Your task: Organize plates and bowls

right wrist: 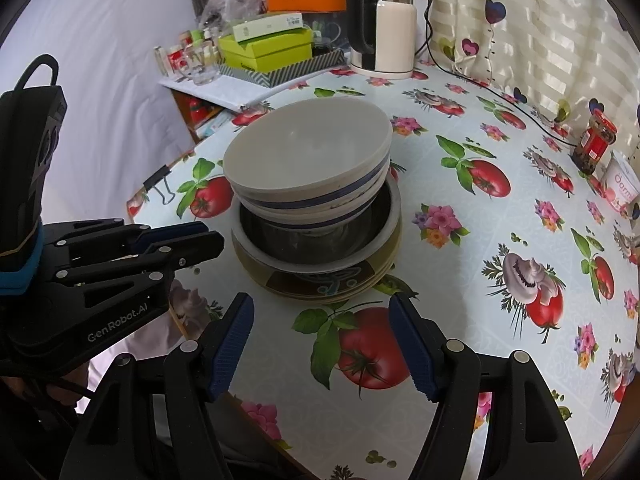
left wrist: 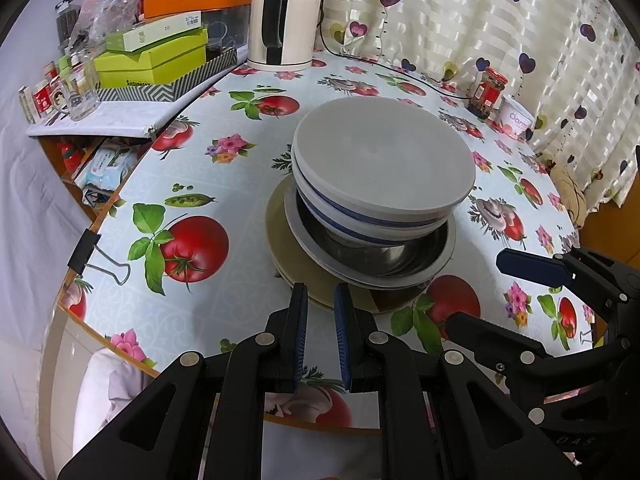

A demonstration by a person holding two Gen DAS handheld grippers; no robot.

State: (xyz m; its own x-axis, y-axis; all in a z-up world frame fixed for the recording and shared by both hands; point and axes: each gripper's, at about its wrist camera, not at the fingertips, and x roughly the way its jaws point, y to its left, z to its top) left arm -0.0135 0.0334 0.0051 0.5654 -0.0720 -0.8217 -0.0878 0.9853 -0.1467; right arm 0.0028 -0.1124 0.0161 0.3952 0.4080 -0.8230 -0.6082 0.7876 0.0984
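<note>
Your left gripper (left wrist: pixel 321 294) is nearly clenched on nothing, its tips just short of the tan plates (left wrist: pixel 280 236). Your right gripper (right wrist: pixel 322 308) is released wide, near the same stack. The bowls (right wrist: pixel 308 152) sit nested in a steel bowl (right wrist: pixel 316 236) on those plates. Only the right wrist view shows the plates' dark patterned face. The tabletop (left wrist: pixel 224 176) wears a tomato-print cloth; a kettle (left wrist: pixel 284 20) and boxes (left wrist: pixel 156 60) crowd the far edge, a curtain (left wrist: pixel 500 20) the right. The near edge lies under both grippers.
</note>
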